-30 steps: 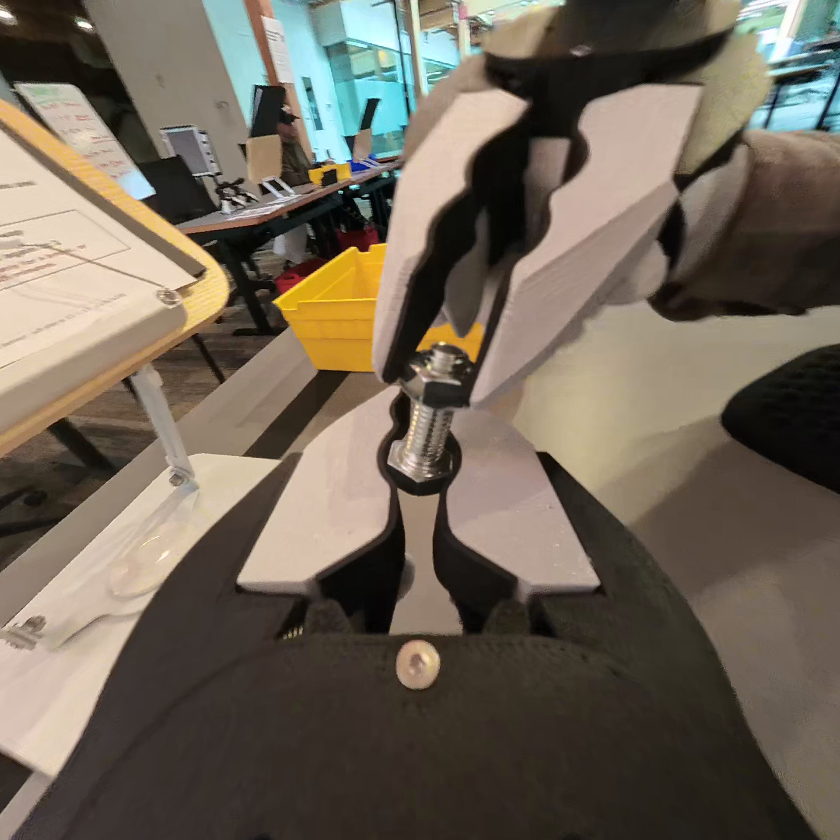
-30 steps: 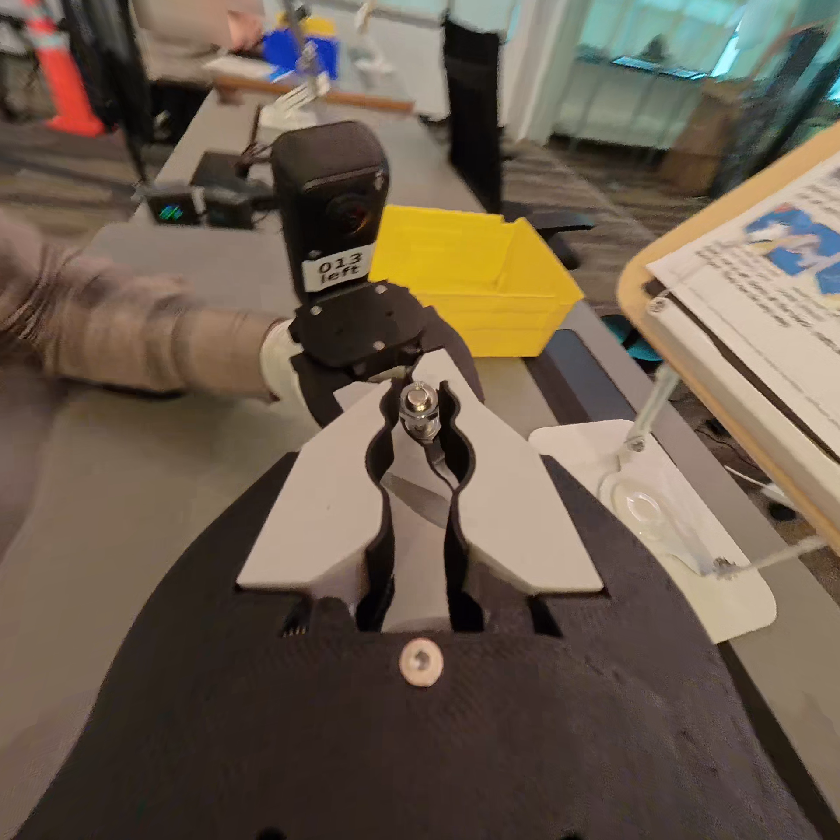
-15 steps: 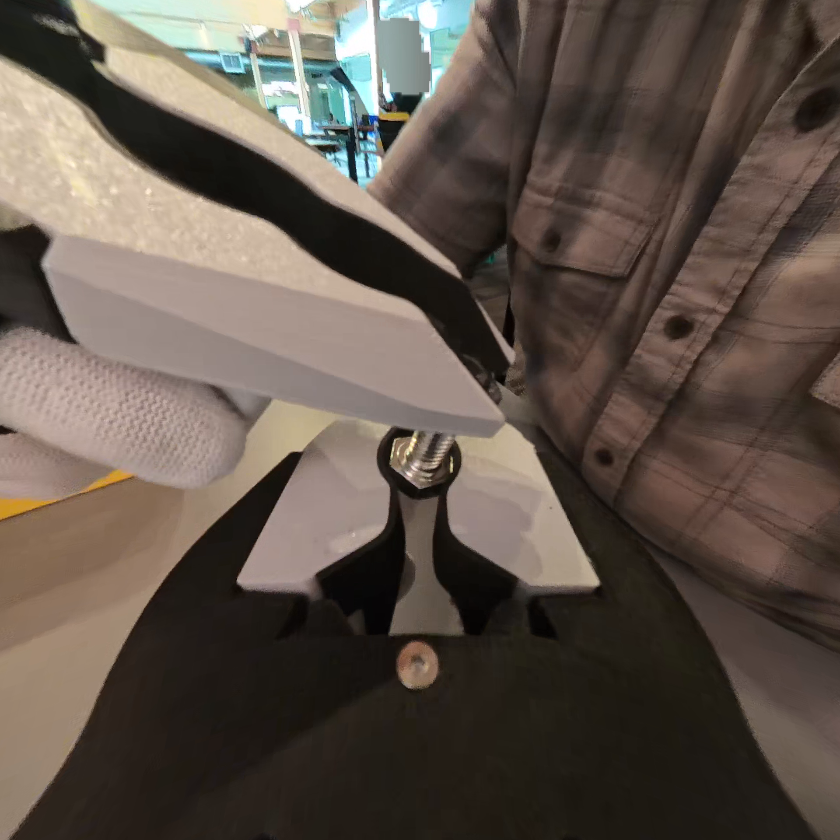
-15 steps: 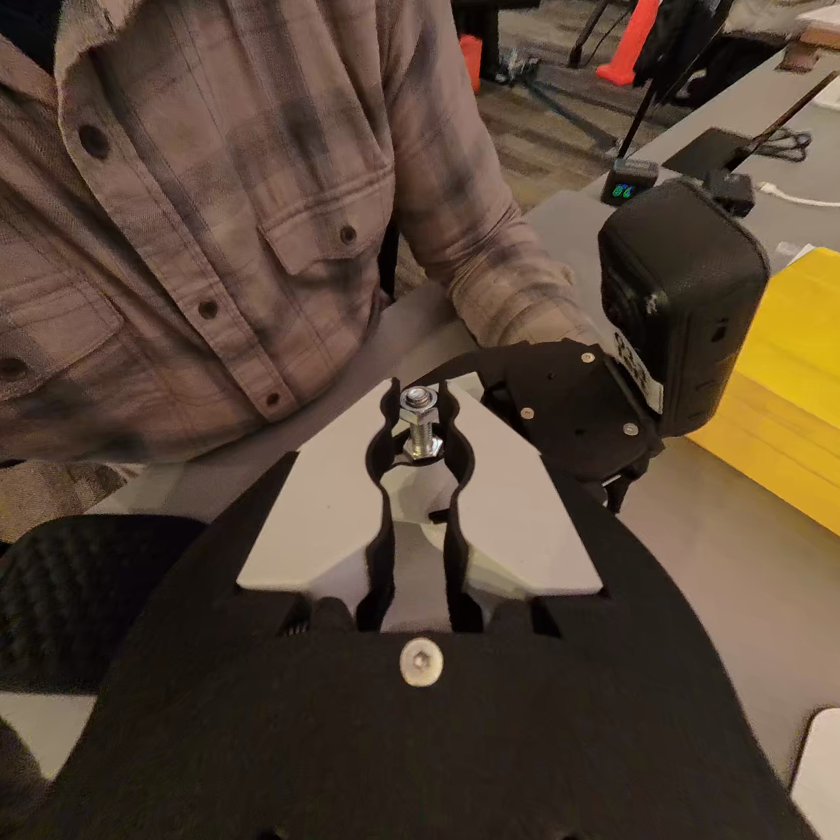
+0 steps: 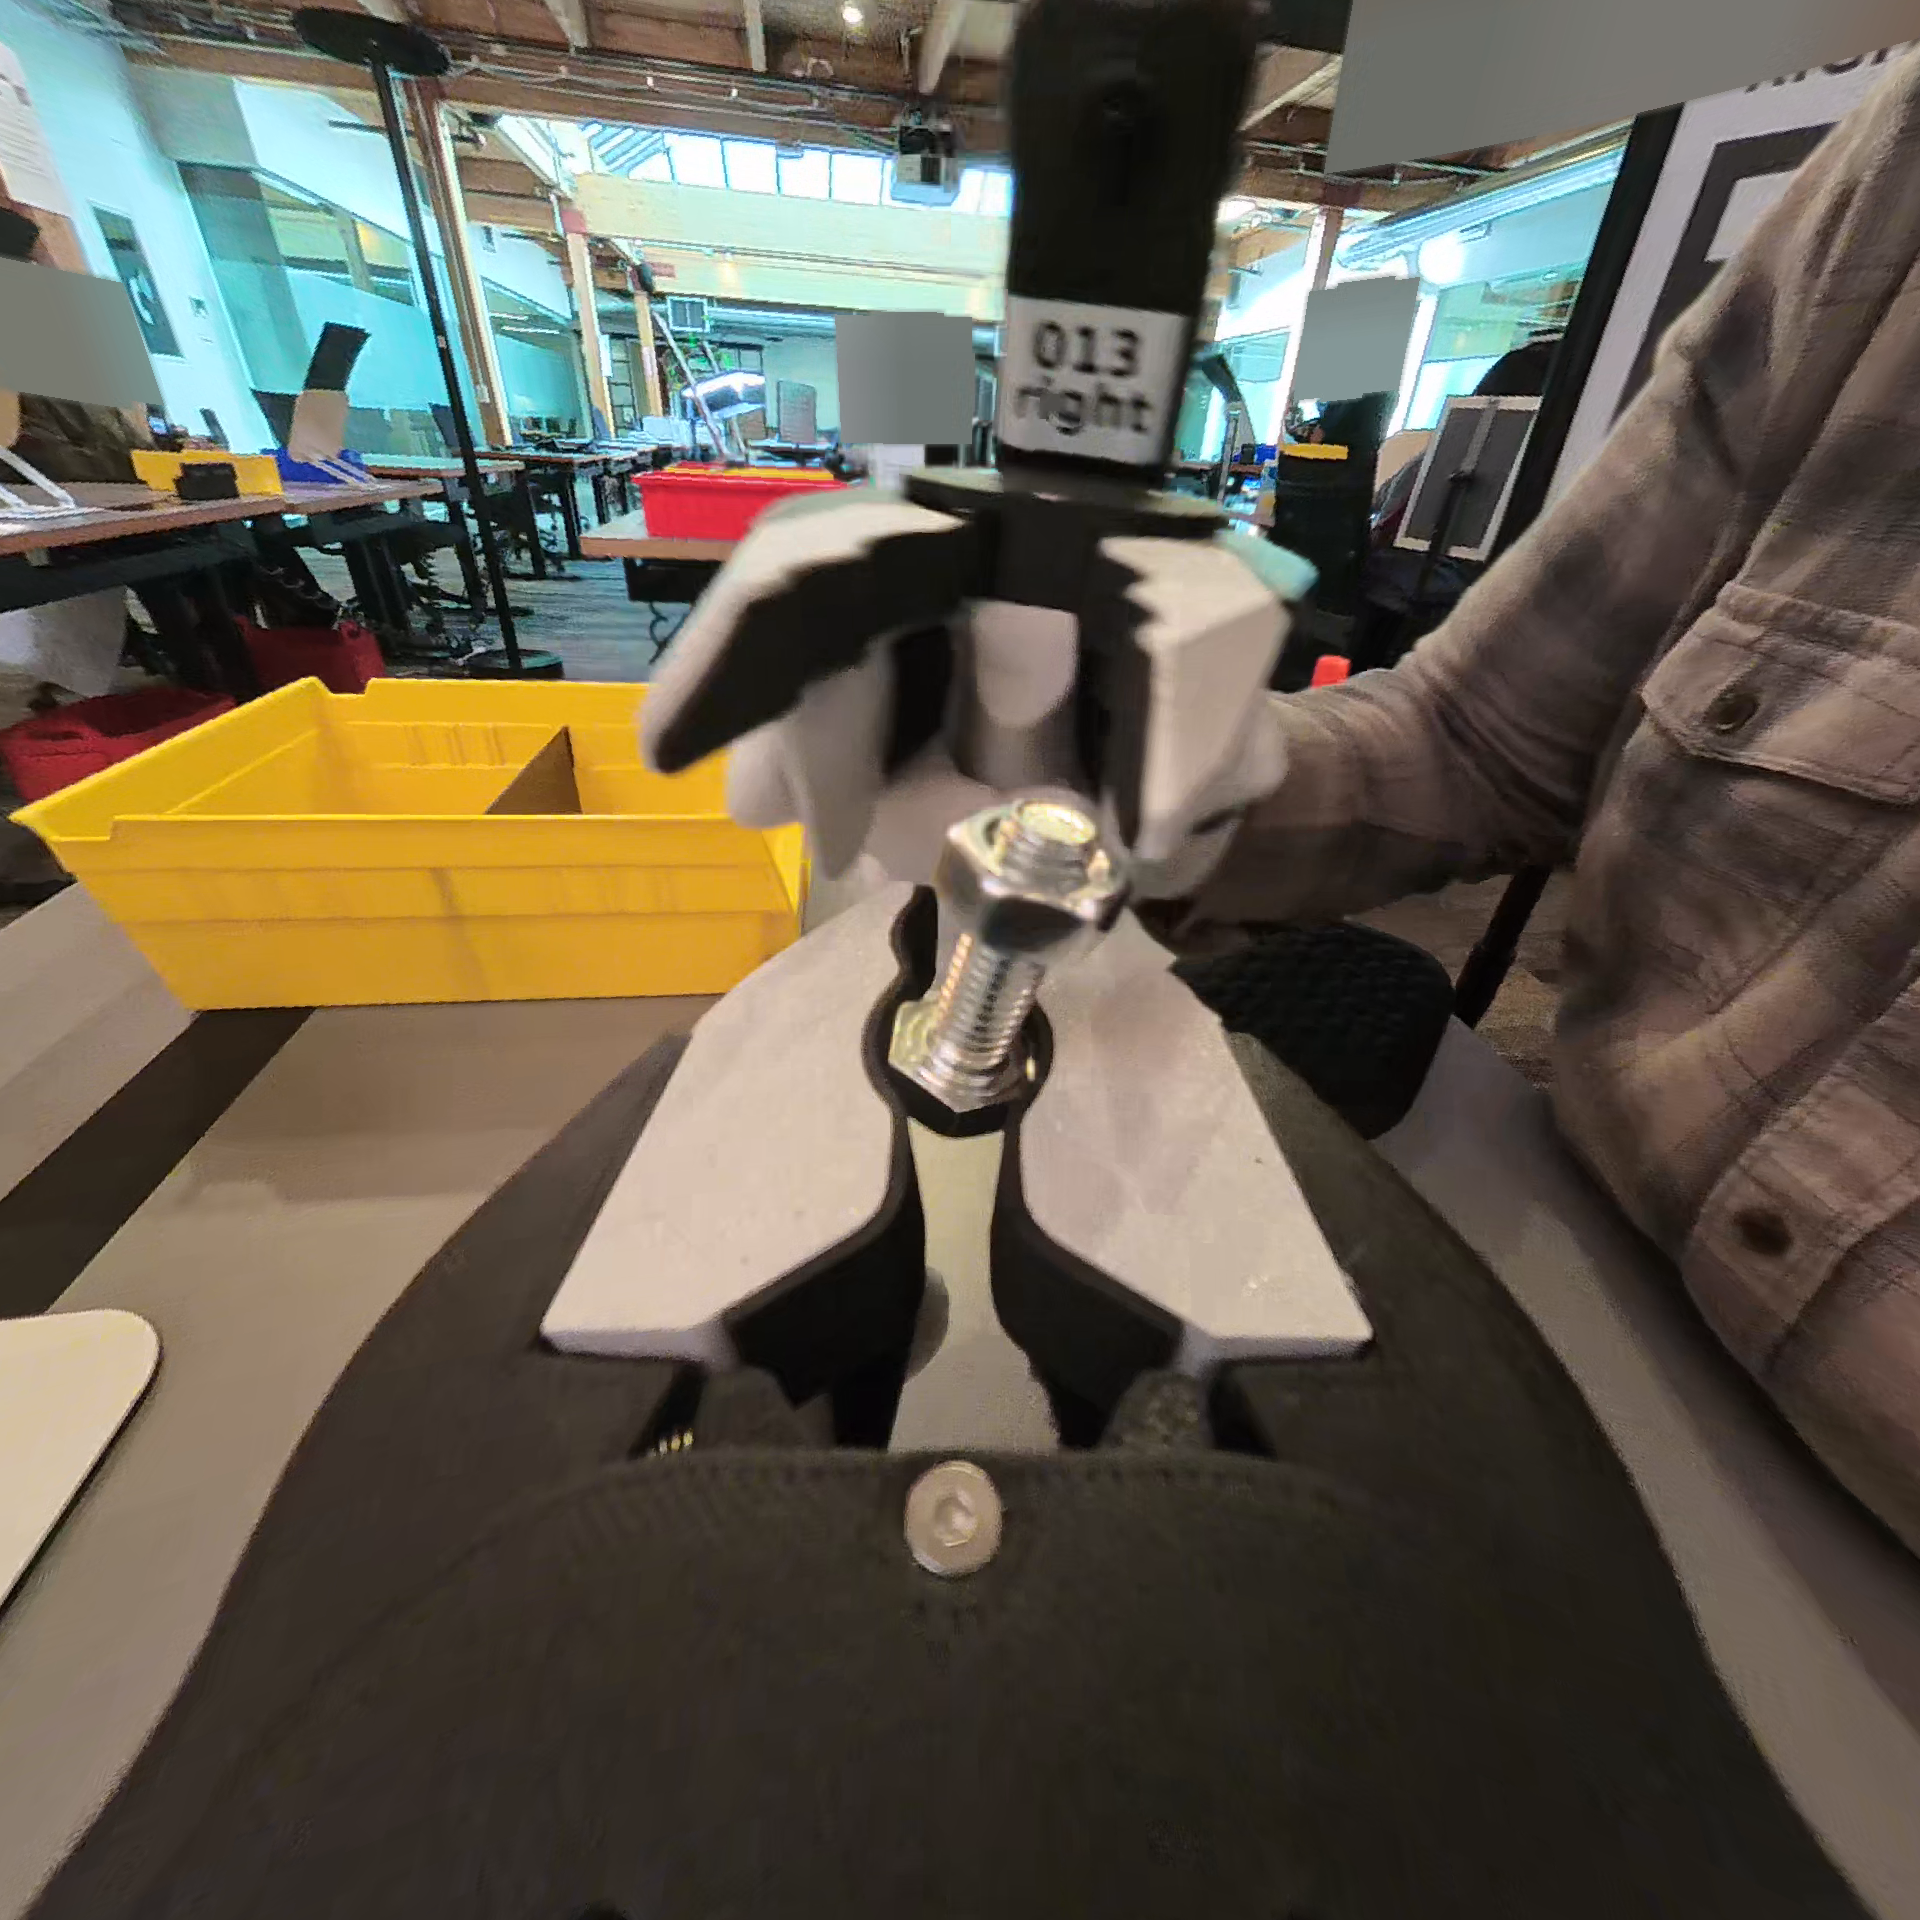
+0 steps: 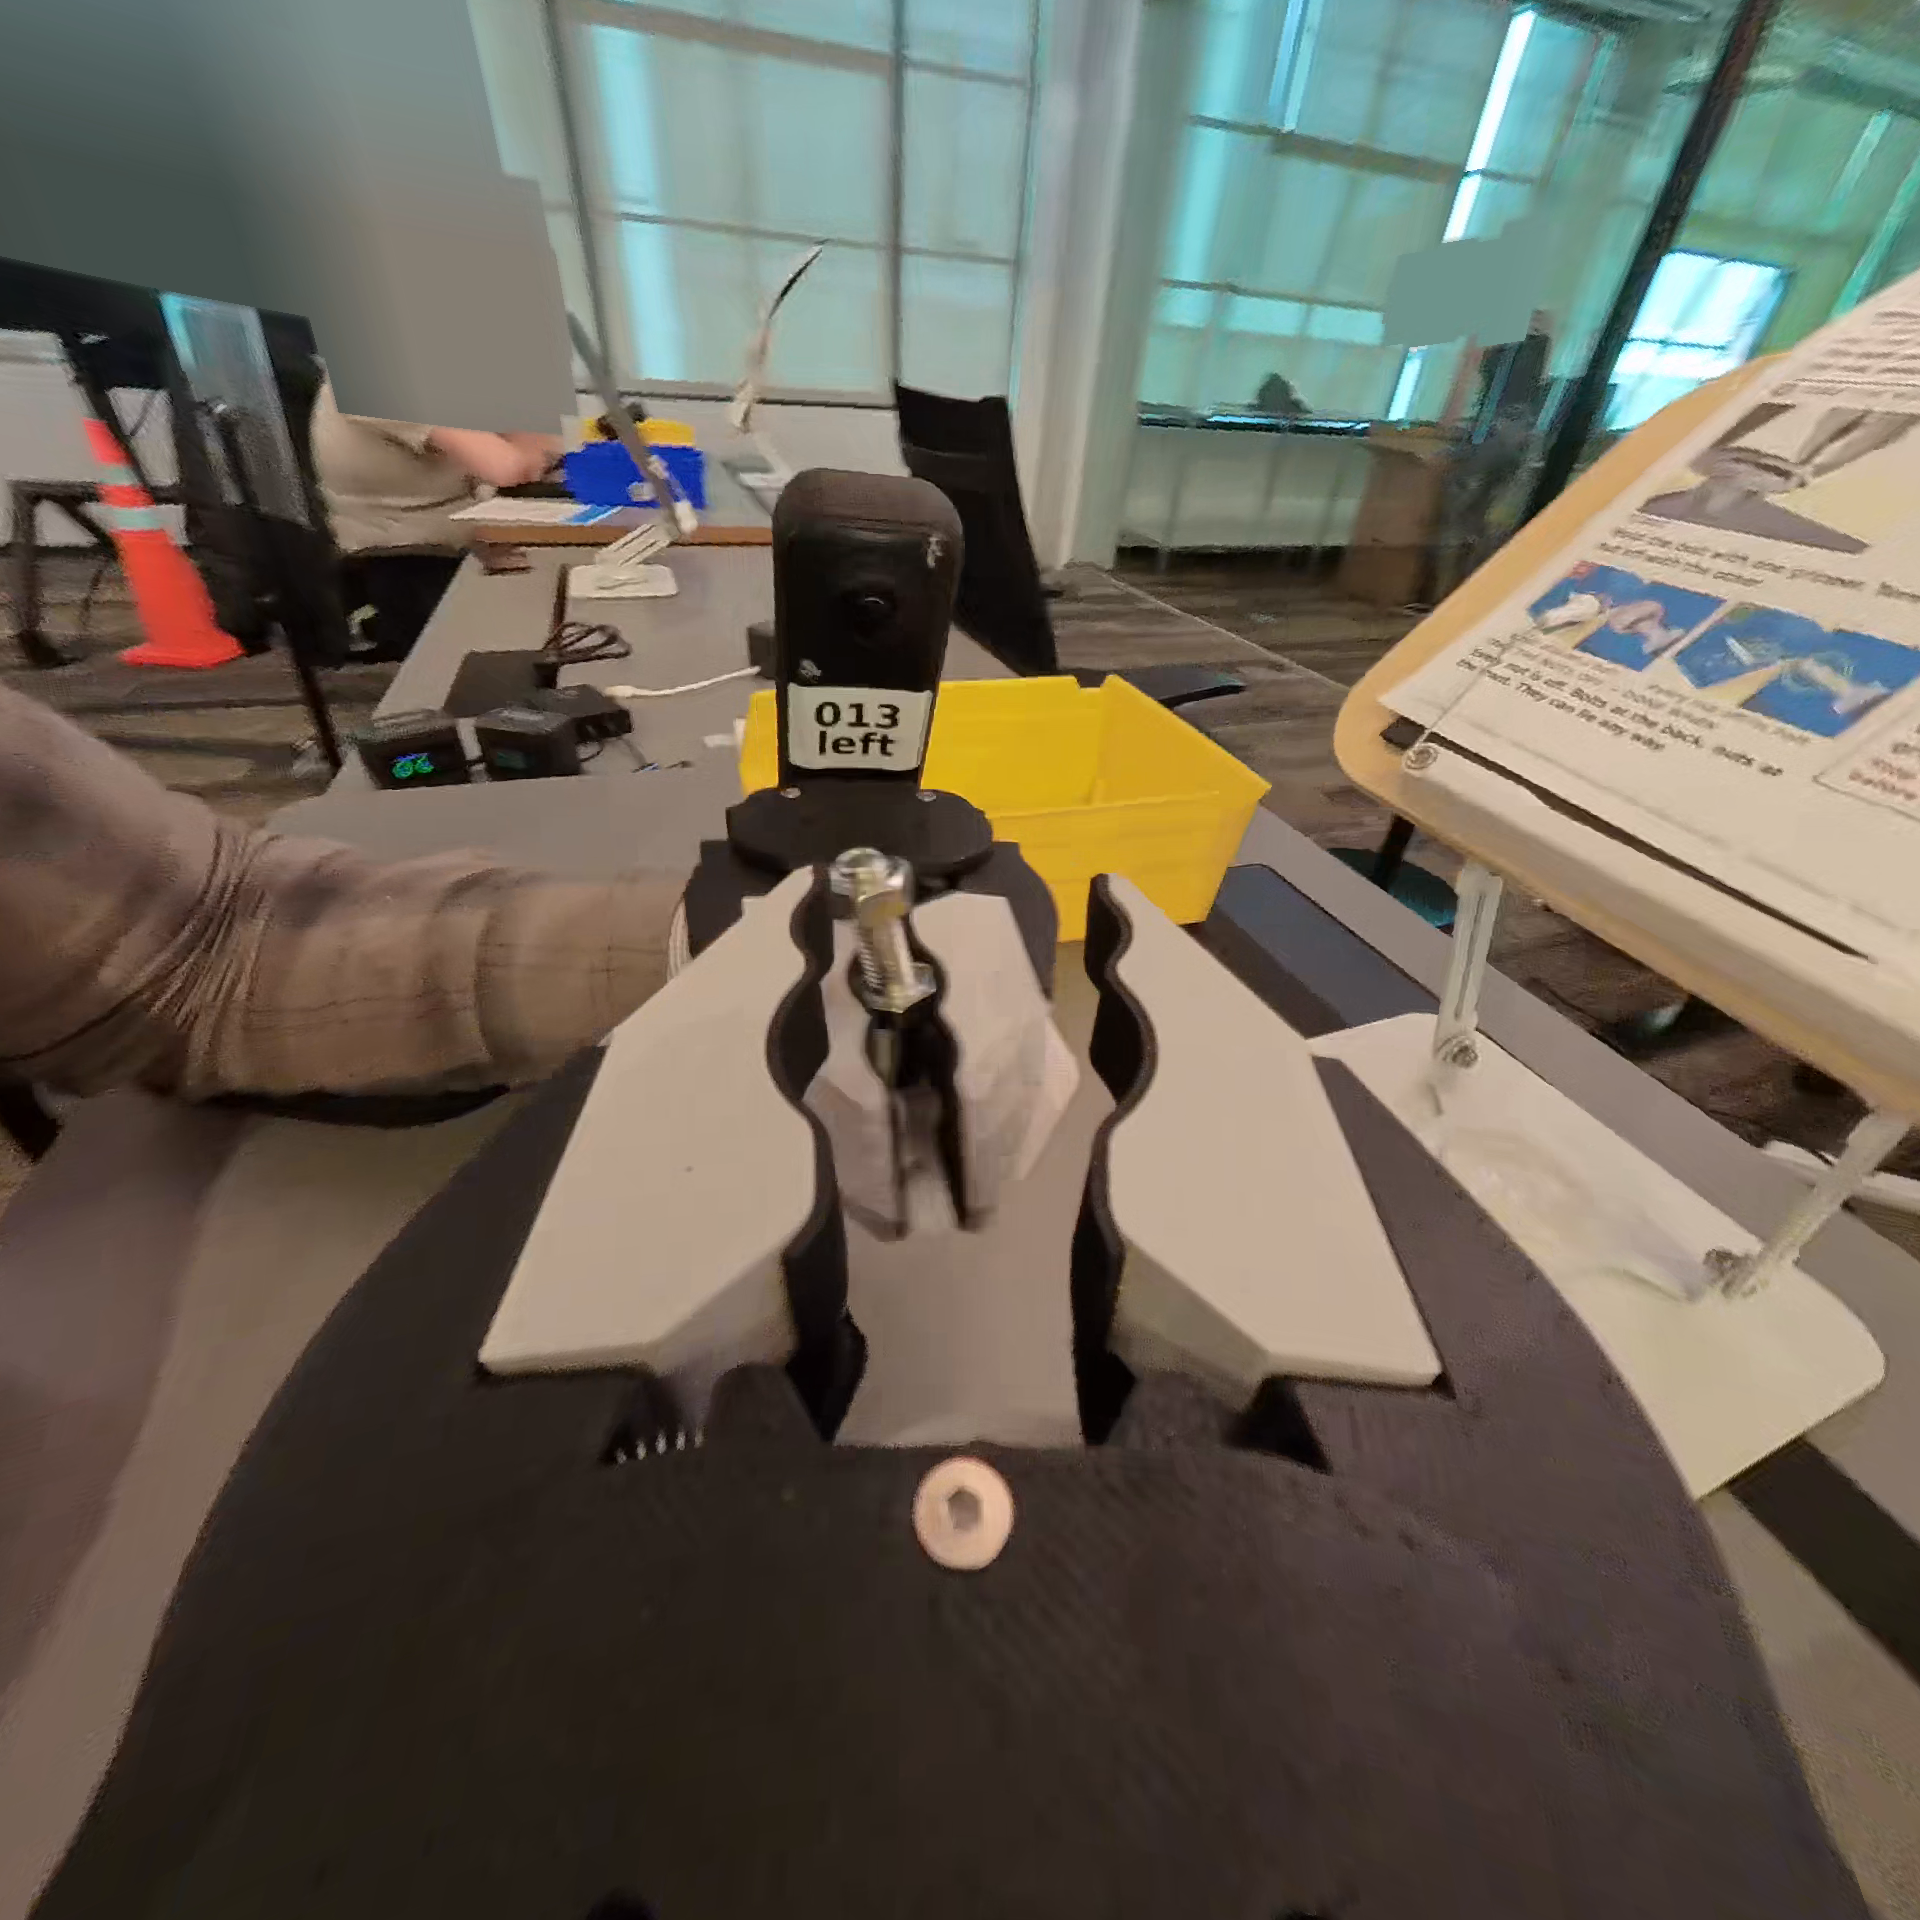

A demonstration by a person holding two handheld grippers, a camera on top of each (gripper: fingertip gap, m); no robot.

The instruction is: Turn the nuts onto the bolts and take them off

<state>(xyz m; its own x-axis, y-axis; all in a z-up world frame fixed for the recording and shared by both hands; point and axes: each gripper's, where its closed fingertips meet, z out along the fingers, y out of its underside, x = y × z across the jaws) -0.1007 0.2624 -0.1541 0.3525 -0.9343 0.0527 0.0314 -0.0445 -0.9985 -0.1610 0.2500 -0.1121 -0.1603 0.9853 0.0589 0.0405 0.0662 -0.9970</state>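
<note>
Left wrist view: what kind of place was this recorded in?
Probably a large shared workshop or lab in an open loft hall. Rows of work tables run far back under exposed ceiling beams, with parts bins on them: a yellow bin nearby and a red bin farther off.

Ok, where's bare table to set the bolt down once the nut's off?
Bare grey table between the yellow bin, the white stand base and the left gripper. Crowded under the tilted document board, where that base sits.
</note>
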